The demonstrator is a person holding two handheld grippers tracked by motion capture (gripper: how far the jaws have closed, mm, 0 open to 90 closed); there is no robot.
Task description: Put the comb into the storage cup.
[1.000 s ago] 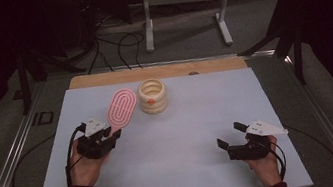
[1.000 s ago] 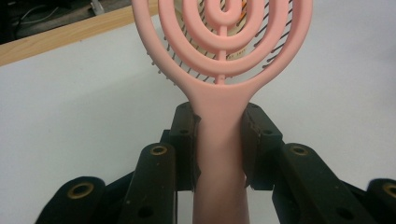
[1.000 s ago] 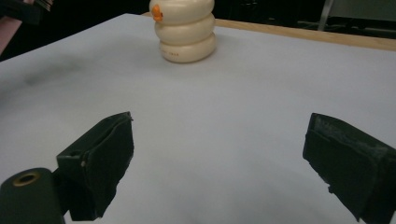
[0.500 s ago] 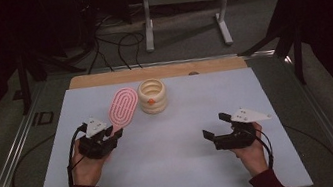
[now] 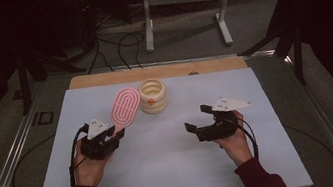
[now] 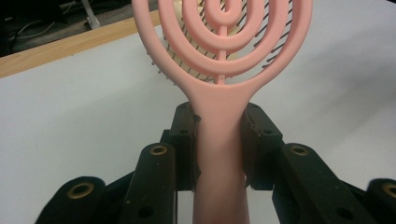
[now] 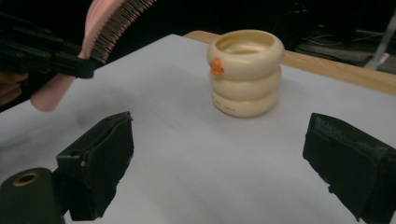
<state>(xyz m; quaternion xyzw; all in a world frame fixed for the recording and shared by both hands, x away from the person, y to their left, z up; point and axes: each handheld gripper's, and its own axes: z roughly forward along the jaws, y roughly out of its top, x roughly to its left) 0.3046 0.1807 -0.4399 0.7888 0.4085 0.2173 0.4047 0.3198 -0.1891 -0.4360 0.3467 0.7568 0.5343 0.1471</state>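
Jaws of left gripper clamp pink hairbrush by its handle, head raised, apparently just beside cream ringed holder; right gripper jaws wide apart, empty, facing holder

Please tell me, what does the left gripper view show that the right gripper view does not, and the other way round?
Left gripper view alone: the back of the pink brush, with its looped ribs, and the pads of the left gripper pressing both sides of its handle. Right gripper view alone: the brush's bristle side, the whole cream cup of three stacked rings with an orange spot, and the right gripper with open jaws and nothing between them. Both: the brush, the white table and its wooden edge.
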